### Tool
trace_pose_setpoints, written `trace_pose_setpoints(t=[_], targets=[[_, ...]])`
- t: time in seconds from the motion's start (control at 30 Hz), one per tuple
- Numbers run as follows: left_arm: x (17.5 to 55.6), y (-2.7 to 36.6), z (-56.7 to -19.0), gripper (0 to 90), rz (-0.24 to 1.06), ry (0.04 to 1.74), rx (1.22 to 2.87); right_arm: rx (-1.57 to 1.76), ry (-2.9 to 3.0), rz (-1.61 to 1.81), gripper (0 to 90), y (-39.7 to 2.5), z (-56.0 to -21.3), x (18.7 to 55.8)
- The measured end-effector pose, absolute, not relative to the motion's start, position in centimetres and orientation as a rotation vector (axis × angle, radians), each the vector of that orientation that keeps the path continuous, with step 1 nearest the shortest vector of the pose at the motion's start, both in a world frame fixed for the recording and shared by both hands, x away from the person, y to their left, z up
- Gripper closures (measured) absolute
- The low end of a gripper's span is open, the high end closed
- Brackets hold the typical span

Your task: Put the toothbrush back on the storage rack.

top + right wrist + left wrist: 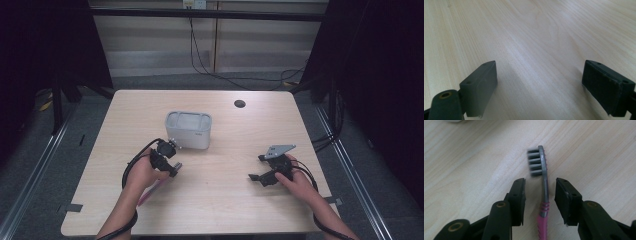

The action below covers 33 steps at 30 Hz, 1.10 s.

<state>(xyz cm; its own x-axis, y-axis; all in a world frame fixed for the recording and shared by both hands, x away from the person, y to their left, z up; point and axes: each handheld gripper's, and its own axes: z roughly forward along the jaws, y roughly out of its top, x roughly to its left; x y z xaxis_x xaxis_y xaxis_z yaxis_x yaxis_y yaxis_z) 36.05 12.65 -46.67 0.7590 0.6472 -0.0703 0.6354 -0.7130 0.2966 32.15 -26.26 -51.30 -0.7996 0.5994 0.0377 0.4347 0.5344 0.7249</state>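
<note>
The person's left forearm comes in from the bottom edge and angles forward and slightly right, its hand wrapped around the black two-jaw left gripper, whose jaws stand partly apart and point down at the tabletop. The right forearm angles forward and left, its hand holding the black right gripper topped by a grey three-cornered plate, jaws spread wide and held low. The two grippers are well apart.
</note>
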Motion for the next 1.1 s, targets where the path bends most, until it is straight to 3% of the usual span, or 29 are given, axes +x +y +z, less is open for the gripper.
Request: trace_pose_setpoints(t=[0.63, 0.93, 1.1], targets=[[35.98, 12.47, -46.94, 69.7, 0.09, 1.001, 2.653, 0.875, 2.557, 1.119, 12.6, -26.27, -51.3, 32.16], [35.91, 12.31, -46.91, 83.0, 0.074, 1.039, 2.641, 0.875, 2.557, 1.119, 12.6, -26.27, -51.3, 32.16], [35.83, 12.36, -46.97, 85.5, 0.067, 1.063, 2.618, 0.874, 2.558, 1.12, 12.6, -26.28, -51.31, 32.18]])
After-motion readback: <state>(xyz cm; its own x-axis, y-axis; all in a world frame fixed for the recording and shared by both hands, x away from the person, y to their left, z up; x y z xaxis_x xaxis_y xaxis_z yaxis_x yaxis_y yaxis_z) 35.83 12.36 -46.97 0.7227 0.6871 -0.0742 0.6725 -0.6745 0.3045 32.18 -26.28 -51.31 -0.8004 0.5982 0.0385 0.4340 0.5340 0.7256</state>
